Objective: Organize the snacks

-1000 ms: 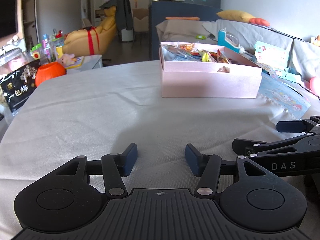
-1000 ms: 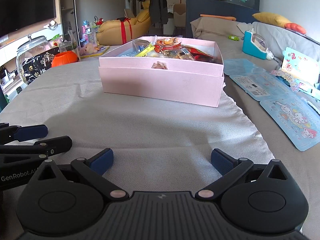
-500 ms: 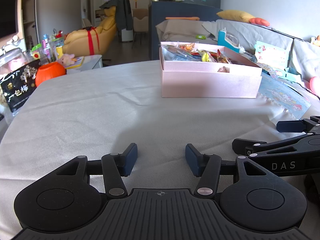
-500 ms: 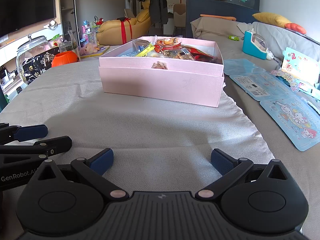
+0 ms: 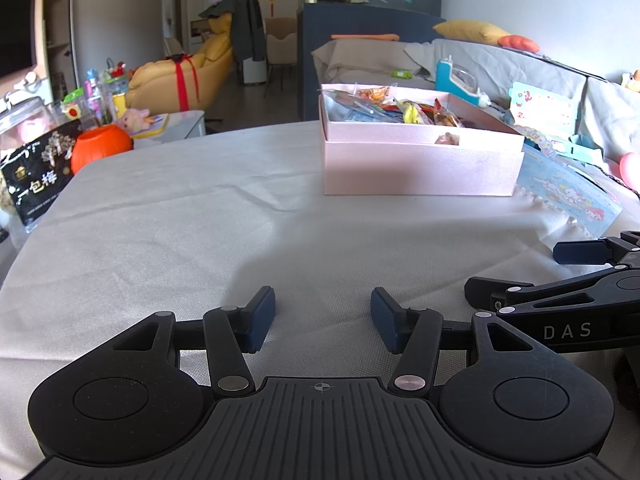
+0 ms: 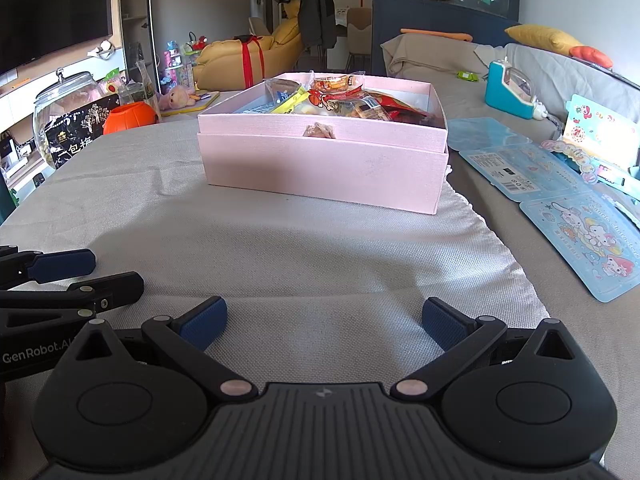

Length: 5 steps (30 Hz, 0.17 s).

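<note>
A pink box point(image 5: 420, 168) stands on the grey cloth, ahead and right in the left wrist view; it also shows ahead in the right wrist view point(image 6: 320, 172). Several wrapped snacks point(image 6: 344, 100) lie inside it, also seen in the left wrist view point(image 5: 400, 110). My left gripper point(image 5: 323, 318) is open and empty, low over the cloth, well short of the box. My right gripper point(image 6: 324, 326) is open wide and empty, beside the left one. Each gripper shows at the edge of the other's view.
A black snack bag point(image 5: 36, 180), an orange pumpkin pot point(image 5: 100, 148) and a glass jar point(image 6: 68, 108) stand at the table's left edge. Blue cartoon packets point(image 6: 584, 236) and a teal toy point(image 6: 510, 92) lie on the sofa to the right.
</note>
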Motion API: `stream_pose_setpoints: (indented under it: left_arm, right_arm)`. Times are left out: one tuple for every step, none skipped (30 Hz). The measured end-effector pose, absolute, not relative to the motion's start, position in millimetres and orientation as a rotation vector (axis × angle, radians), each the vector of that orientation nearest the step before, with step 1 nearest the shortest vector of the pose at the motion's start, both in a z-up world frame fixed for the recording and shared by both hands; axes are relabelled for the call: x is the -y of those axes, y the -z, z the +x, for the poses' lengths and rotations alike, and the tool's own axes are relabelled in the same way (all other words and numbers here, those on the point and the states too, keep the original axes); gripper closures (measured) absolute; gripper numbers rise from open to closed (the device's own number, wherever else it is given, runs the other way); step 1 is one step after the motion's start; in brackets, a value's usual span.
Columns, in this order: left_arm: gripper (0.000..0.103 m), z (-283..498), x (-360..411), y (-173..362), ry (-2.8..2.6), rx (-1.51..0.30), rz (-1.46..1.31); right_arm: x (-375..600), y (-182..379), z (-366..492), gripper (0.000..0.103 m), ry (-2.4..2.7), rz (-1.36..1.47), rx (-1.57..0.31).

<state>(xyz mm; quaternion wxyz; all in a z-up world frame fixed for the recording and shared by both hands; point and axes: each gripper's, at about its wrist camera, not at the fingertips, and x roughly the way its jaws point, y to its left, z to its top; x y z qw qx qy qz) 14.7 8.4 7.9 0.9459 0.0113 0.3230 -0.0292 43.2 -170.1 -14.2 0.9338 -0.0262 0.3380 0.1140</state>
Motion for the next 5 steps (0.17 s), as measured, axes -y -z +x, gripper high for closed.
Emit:
stream_pose_setpoints:
  left_arm:
    - [0.044,14.8,-8.4,-7.9,0.059,-0.658,0.023]
    - [0.044,14.7,-8.3,-7.9,0.058,-0.657,0.025]
    - [0.044,14.2,-9.0,-8.1,0.058,-0.656,0.027]
    - [0.044,14.1,-9.5,-8.0,0.058,-0.656,0.026]
    - [0.044,13.9,-10.3,-7.8,0.059,-0.656,0.024]
  right_arm:
    - [170.3,14.3,43.0,0.000,-0.233,-0.053,-0.691]
    - [170.2,14.3,42.9,0.000,-0.233,-0.053,-0.691]
    - [170.3,14.3,43.0,0.000,-0.233,-0.053,-0.691]
    - [170.3,14.3,43.0,0.000,-0.233,-0.052,-0.691]
    - [170.3,14.3,43.2,0.000,-0.233,-0.052,-0.691]
